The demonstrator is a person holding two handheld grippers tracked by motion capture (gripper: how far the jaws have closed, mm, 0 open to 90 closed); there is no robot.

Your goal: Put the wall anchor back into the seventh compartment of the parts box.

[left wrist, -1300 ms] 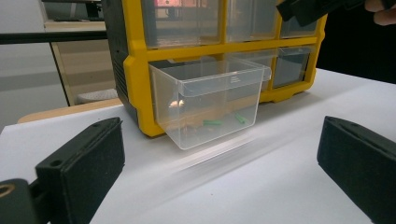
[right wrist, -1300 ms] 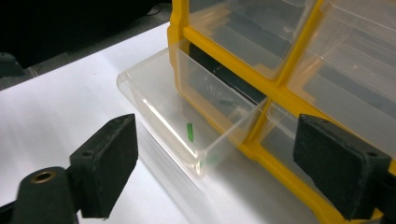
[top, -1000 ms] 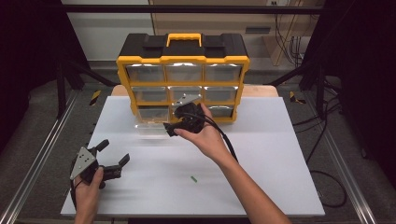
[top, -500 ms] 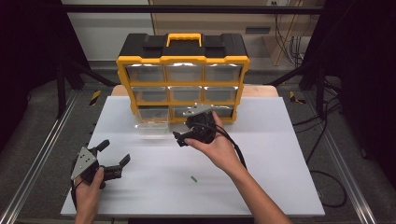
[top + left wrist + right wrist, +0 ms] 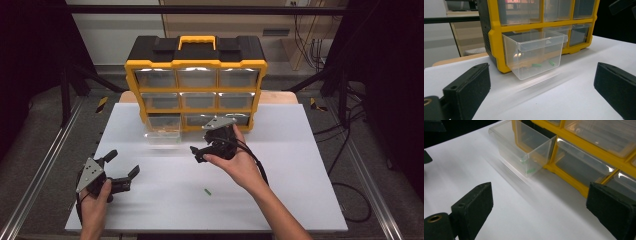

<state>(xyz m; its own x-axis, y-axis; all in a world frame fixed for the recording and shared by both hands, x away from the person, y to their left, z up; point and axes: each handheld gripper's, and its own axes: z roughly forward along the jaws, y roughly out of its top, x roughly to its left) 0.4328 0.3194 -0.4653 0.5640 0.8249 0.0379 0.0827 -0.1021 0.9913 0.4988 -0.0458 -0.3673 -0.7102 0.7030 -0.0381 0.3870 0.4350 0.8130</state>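
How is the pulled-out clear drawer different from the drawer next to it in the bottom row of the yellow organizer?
The pulled-out drawer sticks far out of the organizer over the white table, while the neighbouring drawer sits pushed in, level with the yellow frame. The pulled-out drawer shows its open top and small green pieces inside; what the neighbouring drawer holds cannot be told. Both are clear plastic and in the bottom row.

clear drawer (image 5: 534, 56) pulled out of yellow cabinet (image 5: 495, 37), green pieces (image 5: 537, 65) inside.
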